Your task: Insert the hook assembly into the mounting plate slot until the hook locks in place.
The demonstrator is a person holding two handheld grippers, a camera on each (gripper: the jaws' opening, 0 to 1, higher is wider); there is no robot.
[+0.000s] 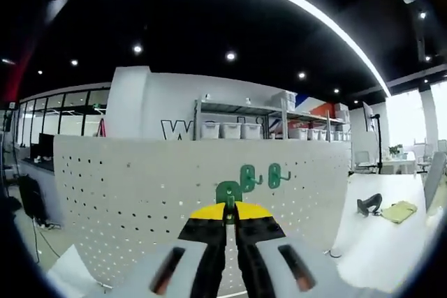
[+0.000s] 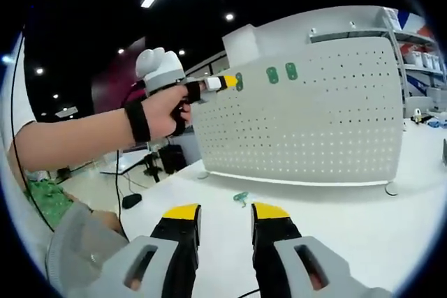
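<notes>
Between the left gripper point(image 1: 230, 215) fingers, which stand nearly together, sits a green hook point(image 1: 228, 194), gripped at its lower edge and held against the upper part of the white pegboard point(image 1: 140, 193). Just beside it on the board hang two more green hooks point(image 1: 247, 176), point(image 1: 275, 174), apparently already mounted. Whether the held hook is fully seated in its slot cannot be told; the yellow fingertips cover the joint.

The right gripper point(image 2: 225, 214) fingers stand wide apart with nothing between them, held low over the white worktop point(image 2: 363, 235) and well apart from the board. Its view shows the left gripper point(image 2: 222, 82) from the side, held by a hand point(image 2: 162, 113) and pressed to the board's upper left corner, with the two mounted hooks point(image 2: 272, 74), point(image 2: 291, 70) to its right. A small green part point(image 2: 241, 197) lies on the worktop near the board's foot.

Judged progress: two hooks done, the third at the insertion stage. Remaining: push until it locks, then release. The loose part on the worktop may be a further hook to fit.
</notes>
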